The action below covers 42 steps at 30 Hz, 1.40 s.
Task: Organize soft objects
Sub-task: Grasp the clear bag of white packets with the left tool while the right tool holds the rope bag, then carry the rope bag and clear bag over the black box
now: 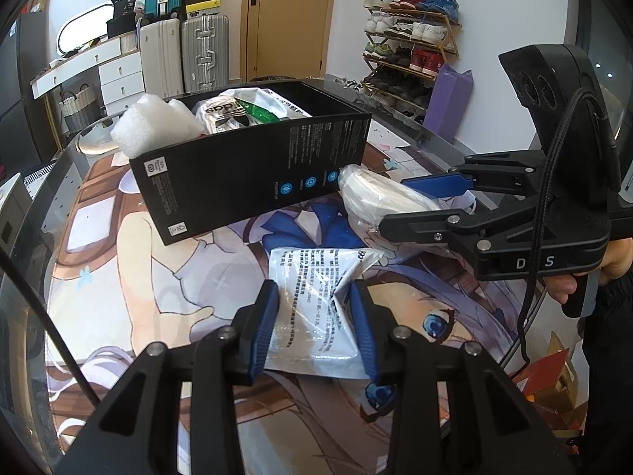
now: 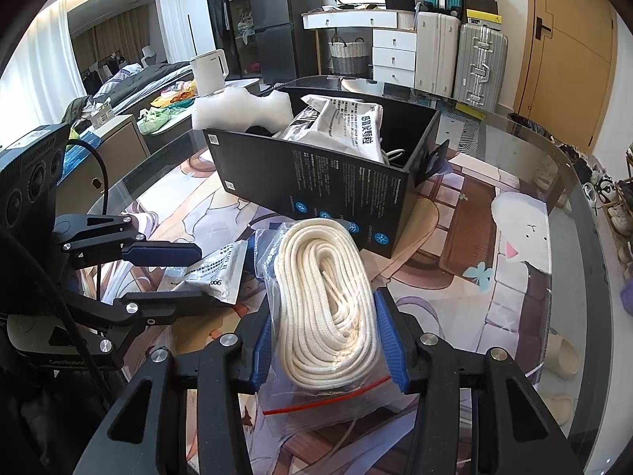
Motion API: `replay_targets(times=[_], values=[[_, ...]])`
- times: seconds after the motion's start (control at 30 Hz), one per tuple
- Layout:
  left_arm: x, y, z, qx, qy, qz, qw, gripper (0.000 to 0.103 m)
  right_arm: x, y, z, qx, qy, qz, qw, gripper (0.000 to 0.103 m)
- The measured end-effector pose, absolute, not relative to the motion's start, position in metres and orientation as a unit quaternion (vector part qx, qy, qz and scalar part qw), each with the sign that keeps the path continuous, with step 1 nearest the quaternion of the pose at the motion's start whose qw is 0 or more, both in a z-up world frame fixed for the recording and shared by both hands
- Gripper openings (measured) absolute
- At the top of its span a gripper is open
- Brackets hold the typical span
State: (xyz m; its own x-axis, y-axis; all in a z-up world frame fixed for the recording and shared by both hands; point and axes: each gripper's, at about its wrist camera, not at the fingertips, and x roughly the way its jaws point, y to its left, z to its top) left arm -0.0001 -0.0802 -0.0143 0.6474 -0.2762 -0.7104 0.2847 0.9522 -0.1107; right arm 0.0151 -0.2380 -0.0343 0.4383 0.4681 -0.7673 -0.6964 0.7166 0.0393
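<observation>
Both my grippers are clamped on bagged soft goods in front of the box.

My right gripper pinches the clear zip bag of coiled white rope; my left gripper squeezes the crinkled white printed plastic pouch. Both bags sit just beside the open black cardboard box on the illustrated table mat.

White walls, wooden door, shoe rack, upright suitcases, white drawers.
</observation>
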Motion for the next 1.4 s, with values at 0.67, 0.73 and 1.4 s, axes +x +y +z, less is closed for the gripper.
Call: replay_targets(times=[0.67,0.73,1.4], values=[[0.009,-0.082,-0.013,0.015,0.396,-0.132,0.908,0.060,0.015,-0.234,-0.039,-0.144,0.405,0.352,0.832,0.047],[0.011,-0.082,-0.015,0.020,0.401,-0.132,0.906,0.061,0.015,-0.234,-0.039,-0.143,0.405,0.352,0.832,0.047],[0.019,-0.072,-0.018,0.023,0.411,-0.122,0.903,0.037,0.017,-0.242,-0.034,-0.136,0.399,0.354,0.835,0.047]])
